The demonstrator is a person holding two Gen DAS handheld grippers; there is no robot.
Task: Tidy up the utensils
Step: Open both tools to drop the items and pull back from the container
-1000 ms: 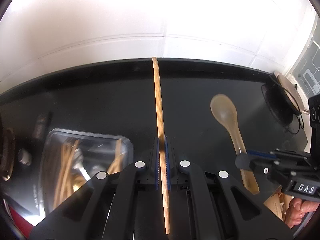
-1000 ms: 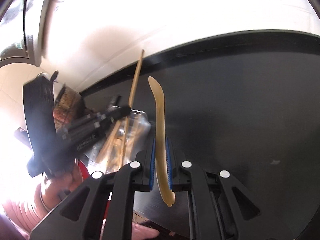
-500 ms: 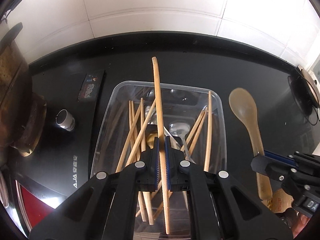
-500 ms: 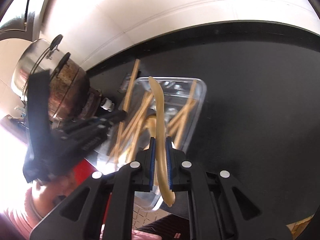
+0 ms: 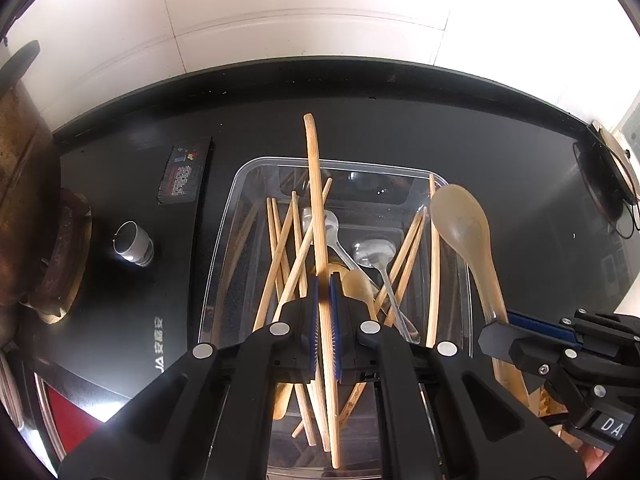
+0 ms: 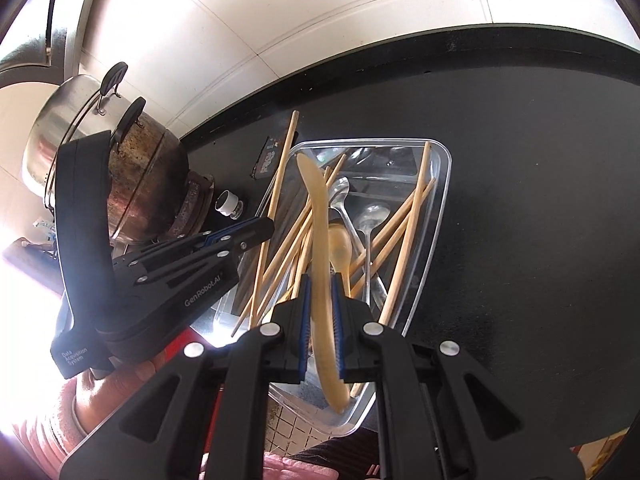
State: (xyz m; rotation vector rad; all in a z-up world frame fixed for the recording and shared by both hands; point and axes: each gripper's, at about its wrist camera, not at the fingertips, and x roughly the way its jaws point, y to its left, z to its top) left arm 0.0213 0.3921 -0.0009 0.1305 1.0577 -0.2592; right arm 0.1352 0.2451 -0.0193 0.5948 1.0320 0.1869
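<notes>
So the black countertop (image 5: pixel 460 152) is taking up most of the view, running back to a white tiled wall (image 5: pixel 280 20). Over on the left a big steel pot (image 6: pixel 120 160) is sitting on the burner, with a stove knob (image 5: pixel 134 244) just near it. A clear plastic bin (image 5: pixel 224 240) is sitting in the middle of the counter, and it's holding a loose jumble of wooden chopsticks (image 5: pixel 280 248) plus a couple of metal spoons (image 5: pixel 372 254), all crossing over each other. The left gripper (image 5: pixel 325 300) is hanging right over the bin, its jaws clamped on a single chopstick (image 5: pixel 314 184) that's pointing away toward the far wall. The right gripper (image 6: pixel 321 308) is hovering over the bin's right side, squeezing the handle of a pale plastic spoon (image 5: pixel 464 224), whose bowl is pointing toward the far rim. A hand in a pink sleeve (image 6: pixel 48 420) is holding the left gripper.
</notes>
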